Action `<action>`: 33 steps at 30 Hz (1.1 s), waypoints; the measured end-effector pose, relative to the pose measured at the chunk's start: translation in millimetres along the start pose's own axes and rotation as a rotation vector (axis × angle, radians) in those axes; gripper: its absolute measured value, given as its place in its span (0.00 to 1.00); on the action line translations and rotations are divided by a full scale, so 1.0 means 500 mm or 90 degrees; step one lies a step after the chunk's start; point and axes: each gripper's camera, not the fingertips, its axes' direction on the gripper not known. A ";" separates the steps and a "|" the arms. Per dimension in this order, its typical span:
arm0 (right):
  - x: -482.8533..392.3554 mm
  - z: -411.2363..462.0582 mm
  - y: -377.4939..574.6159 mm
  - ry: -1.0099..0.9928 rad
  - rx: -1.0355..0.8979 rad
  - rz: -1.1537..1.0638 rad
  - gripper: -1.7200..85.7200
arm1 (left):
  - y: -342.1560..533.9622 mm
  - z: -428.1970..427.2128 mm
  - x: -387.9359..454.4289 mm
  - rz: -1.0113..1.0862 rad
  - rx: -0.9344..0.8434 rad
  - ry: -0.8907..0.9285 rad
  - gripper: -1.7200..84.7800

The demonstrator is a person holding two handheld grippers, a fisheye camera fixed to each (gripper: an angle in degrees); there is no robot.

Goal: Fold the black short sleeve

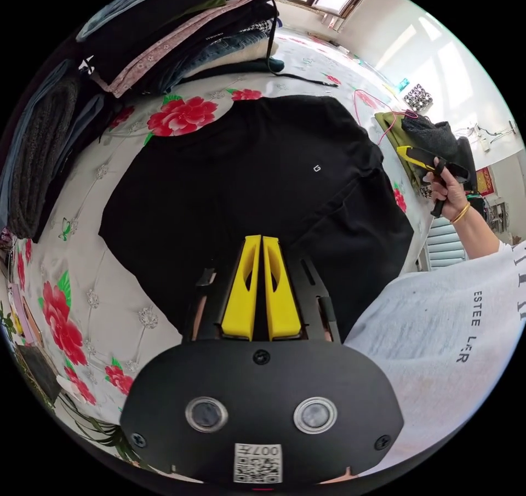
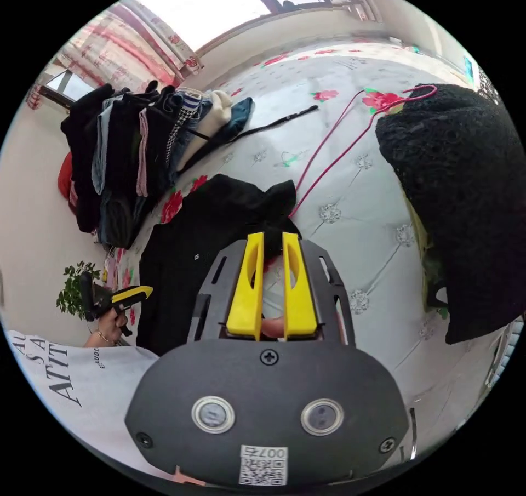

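You are hovering left gripper point(image 1: 262, 239) (jaws together, gripping nothing) over black shirt point(image 1: 257, 189) lying flat on floral bed point(image 1: 98, 277); right gripper point(image 2: 268, 237), slightly parted, risks snagging pink hanger point(image 2: 350, 134).

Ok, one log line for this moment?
black short-sleeve shirt: flat on floral bedspread | left gripper: shut, empty | right gripper: open, empty

A bedroom in a home. A bed under a quilted white bedspread point(image 2: 350, 189) printed with red flowers takes the middle of both views. A pile of folded clothes point(image 1: 181, 35) sits at the upper left of the left gripper view. A window point(image 2: 219, 3) with patterned curtains point(image 2: 126, 46) runs along the top of the right gripper view, and a potted plant point(image 2: 71, 293) stands at its left edge.
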 end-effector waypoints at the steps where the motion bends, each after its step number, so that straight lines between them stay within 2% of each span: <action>1: 0.009 0.001 0.003 -0.011 0.000 0.014 0.07 | -0.013 0.003 0.007 0.006 0.005 0.003 0.01; 6: 0.044 0.041 0.023 -0.090 -0.010 0.119 0.12 | -0.049 0.006 0.041 0.035 0.013 0.000 0.01; 10: 0.039 0.079 0.020 -0.139 -0.033 0.167 0.12 | -0.032 0.012 0.045 0.026 0.004 -0.013 0.01; 16: -0.018 0.101 -0.028 -0.037 -0.044 0.117 0.05 | 0.033 0.009 0.023 -0.044 -0.002 -0.011 0.01; 19: -0.104 0.066 -0.053 -0.023 -0.002 -0.031 0.03 | 0.072 -0.012 0.010 -0.078 0.017 -0.026 0.01; 22: -0.254 0.051 -0.052 0.028 -0.015 -0.284 0.03 | 0.114 -0.022 -0.015 -0.124 0.030 -0.032 0.01; 24: -0.378 0.072 -0.017 0.036 -0.074 -0.505 0.03 | 0.136 -0.020 -0.034 -0.152 0.029 -0.037 0.01; 27: -0.485 0.137 0.053 0.052 -0.191 -0.716 0.04 | 0.162 -0.016 -0.064 -0.195 0.034 -0.047 0.01; 30: -0.536 0.208 0.118 0.116 -0.291 -0.835 0.05 | 0.183 -0.017 -0.086 -0.227 0.050 -0.046 0.01; 33: -0.562 0.217 0.140 0.144 -0.309 -0.878 0.06 | 0.202 -0.016 -0.098 -0.239 0.062 -0.051 0.01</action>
